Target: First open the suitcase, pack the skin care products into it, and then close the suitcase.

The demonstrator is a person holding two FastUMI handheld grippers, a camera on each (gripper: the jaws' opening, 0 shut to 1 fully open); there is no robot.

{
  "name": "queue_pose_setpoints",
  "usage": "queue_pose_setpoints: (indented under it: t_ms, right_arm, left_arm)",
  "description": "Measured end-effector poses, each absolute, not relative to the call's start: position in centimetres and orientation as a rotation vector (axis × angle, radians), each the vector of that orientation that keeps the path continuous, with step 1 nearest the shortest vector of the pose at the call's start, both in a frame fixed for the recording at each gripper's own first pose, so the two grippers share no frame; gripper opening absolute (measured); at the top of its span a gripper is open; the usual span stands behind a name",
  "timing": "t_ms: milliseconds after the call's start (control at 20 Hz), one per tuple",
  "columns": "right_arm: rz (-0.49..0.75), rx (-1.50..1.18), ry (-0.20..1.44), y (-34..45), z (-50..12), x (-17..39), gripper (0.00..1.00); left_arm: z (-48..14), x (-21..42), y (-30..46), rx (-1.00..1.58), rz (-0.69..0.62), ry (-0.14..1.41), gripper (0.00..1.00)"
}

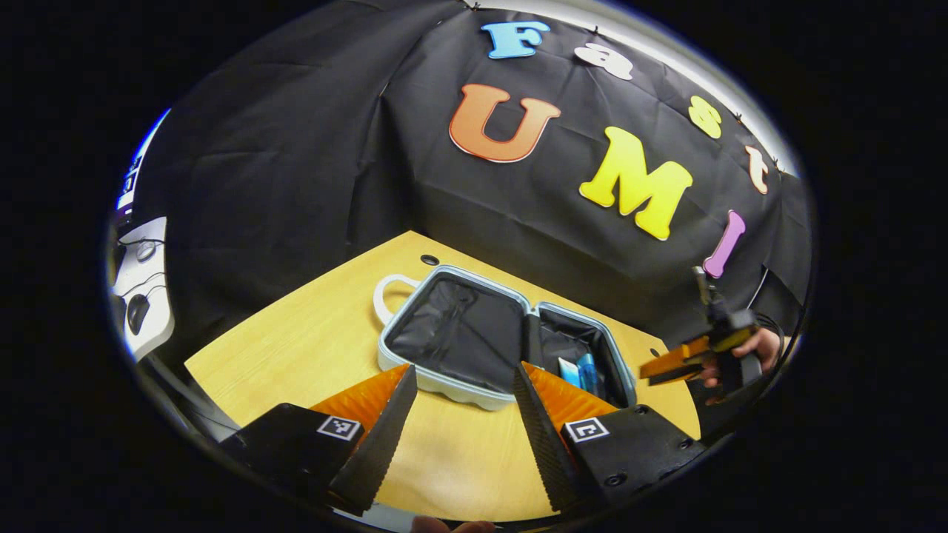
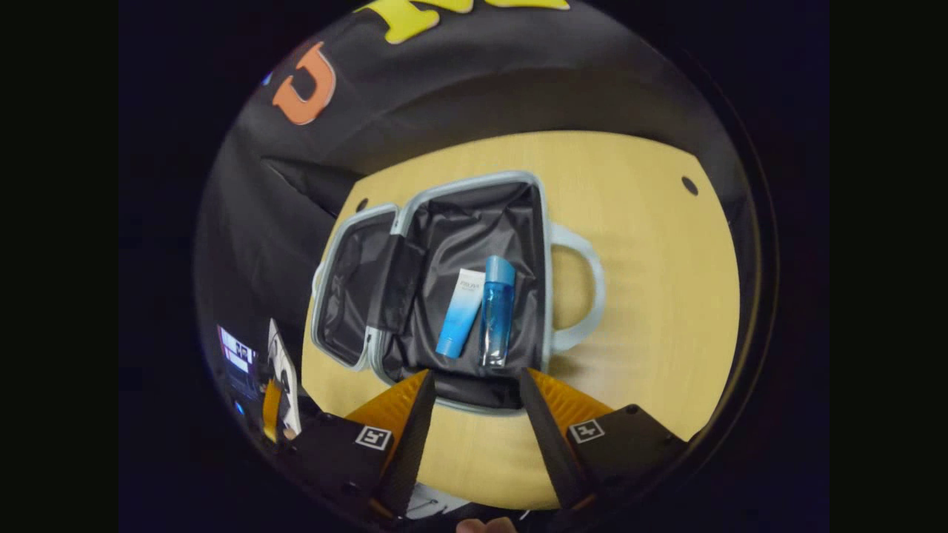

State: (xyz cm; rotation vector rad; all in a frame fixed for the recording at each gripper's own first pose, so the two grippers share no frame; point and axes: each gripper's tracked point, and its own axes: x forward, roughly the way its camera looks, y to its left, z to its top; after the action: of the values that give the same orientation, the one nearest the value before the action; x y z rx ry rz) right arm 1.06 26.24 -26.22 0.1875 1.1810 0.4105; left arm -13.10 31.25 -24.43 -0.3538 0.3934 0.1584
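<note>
A pale grey-blue suitcase (image 1: 400, 359) lies wide open on the wooden table (image 1: 296, 348), both halves lined in black. In the right gripper view, a white-and-blue tube (image 2: 459, 312) and a clear blue bottle (image 2: 497, 311) lie side by side in the half of the suitcase (image 2: 546, 244) that carries the handle (image 2: 589, 285). My left gripper (image 1: 464, 367) hovers open in front of the case with nothing between its fingers. My right gripper (image 2: 476, 373) is open and empty above the case's near rim; in the left gripper view it (image 1: 653, 371) hangs past the right end, held by a hand (image 1: 763, 348).
The table has small round holes (image 1: 429, 260) (image 2: 689, 185) near its edges. A white desk with a computer mouse (image 1: 138, 311) stands off to the left, and a lit screen (image 2: 237, 359) sits beyond the table edge. Black cloth walls close in behind the table.
</note>
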Motion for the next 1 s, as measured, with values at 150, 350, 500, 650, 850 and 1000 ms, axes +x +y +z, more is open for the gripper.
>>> queue_pose_setpoints:
  t_ms: [150,350,500,650,850,1000]
  right_arm:
    - [0.454,0.100,0.983,22.8,-23.4,1.1,0.69]
    - [0.448,0.049,0.819,19.5,-20.0,0.7,0.70]
    - [0.393,0.082,0.788,17.3,-18.9,-0.1,0.70]
    - [0.345,0.090,0.804,15.6,-19.1,-0.9,0.70]
    - [0.300,0.126,0.813,14.3,-18.7,-1.8,0.70]
    - [0.271,0.133,0.817,13.5,-18.8,-2.6,0.70]
  left_arm:
    - [-26.4,-8.6,35.9,-0.384,0.180,0.406,0.85]
    - [-30.3,-3.1,41.2,-0.417,0.209,0.443,0.85]
    - [-32.7,-0.7,42.9,-0.454,0.214,0.480,0.85]
    - [-34.8,1.1,44.4,-0.507,0.239,0.518,0.85]
    - [-37.2,2.8,45.4,-0.569,0.263,0.578,0.84]
    - [-38.5,4.0,45.0,-0.619,0.256,0.622,0.76]
